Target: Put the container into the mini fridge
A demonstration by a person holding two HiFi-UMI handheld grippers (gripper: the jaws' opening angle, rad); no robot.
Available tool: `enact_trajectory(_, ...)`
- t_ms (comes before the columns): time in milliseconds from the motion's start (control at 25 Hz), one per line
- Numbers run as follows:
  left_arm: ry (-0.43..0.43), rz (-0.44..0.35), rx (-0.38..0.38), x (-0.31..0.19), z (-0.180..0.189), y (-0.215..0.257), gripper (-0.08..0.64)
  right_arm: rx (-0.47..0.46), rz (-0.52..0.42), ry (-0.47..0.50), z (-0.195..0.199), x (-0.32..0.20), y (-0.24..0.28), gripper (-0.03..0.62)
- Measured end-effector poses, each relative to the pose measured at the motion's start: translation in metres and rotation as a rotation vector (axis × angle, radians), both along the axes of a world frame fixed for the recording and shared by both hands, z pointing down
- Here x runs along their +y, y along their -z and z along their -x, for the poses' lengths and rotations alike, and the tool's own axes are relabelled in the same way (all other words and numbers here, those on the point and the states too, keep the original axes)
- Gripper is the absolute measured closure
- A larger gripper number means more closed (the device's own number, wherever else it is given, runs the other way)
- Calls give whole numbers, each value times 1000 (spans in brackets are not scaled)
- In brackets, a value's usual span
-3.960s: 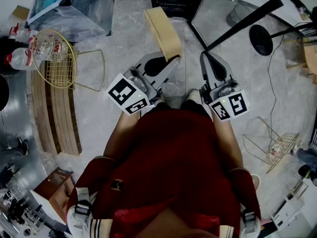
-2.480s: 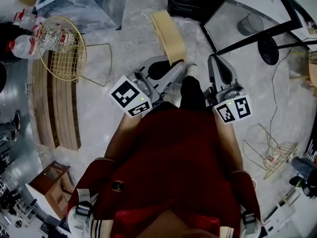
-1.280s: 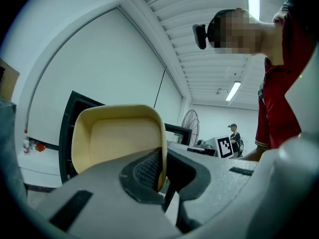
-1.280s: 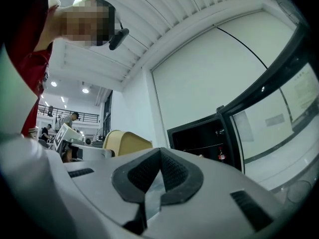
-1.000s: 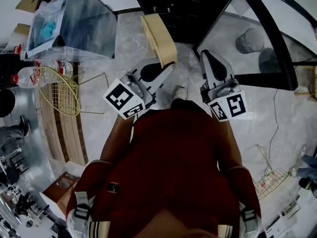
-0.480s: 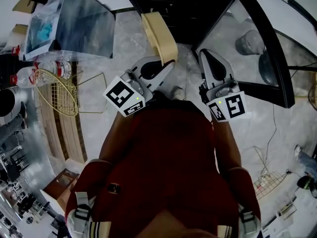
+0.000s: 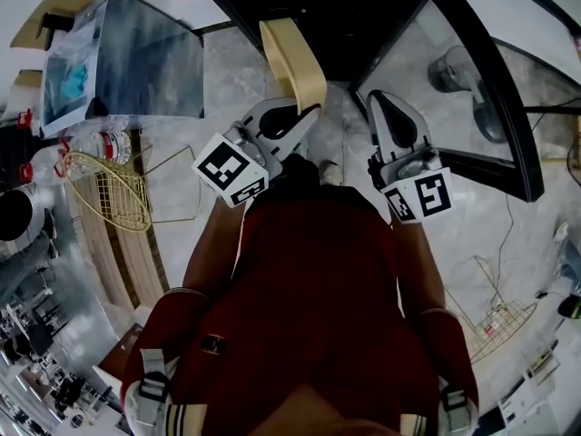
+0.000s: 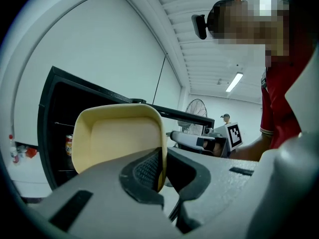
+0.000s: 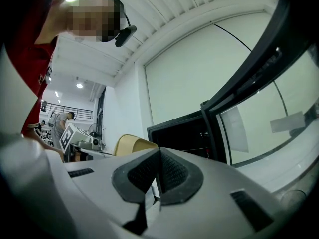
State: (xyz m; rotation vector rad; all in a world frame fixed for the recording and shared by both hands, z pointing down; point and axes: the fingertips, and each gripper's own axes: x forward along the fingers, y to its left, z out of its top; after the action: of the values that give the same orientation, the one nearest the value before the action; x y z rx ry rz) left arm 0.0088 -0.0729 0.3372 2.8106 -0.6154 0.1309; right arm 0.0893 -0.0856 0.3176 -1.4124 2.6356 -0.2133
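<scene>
Left gripper (image 7: 302, 114) clamps the cream container (image 7: 290, 57) just before the open mini fridge (image 7: 363, 12); right gripper (image 7: 379, 103) is closed, empty.

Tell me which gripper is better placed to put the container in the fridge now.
Left. The left gripper is shut on the container at its rim and holds it up in front of the open fridge. The right gripper is shut on nothing, off beside the glass door.
</scene>
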Motion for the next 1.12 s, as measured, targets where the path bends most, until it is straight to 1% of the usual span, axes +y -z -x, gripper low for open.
enact_trajectory(240,-47,5,-19,-32,10,-13,552,25,8,-54,9,-25,-4,594)
enact_trajectory(440,-98,-9,-73,-60,13,-25,552,36,11,-92,16,-50,-6,594)
enact_trajectory(680,-174,-37,-191,-95,20,-48,552,43,25,-129,32,-79,-16,594)
enact_trajectory(960,-268,-66,-318,-123,16,-75,552,51,51,-188,37,-94,-27,594)
enact_trajectory(1120,-316,-90,-410,-140,15,-93,552,53,65,-226,39,-99,-34,594)
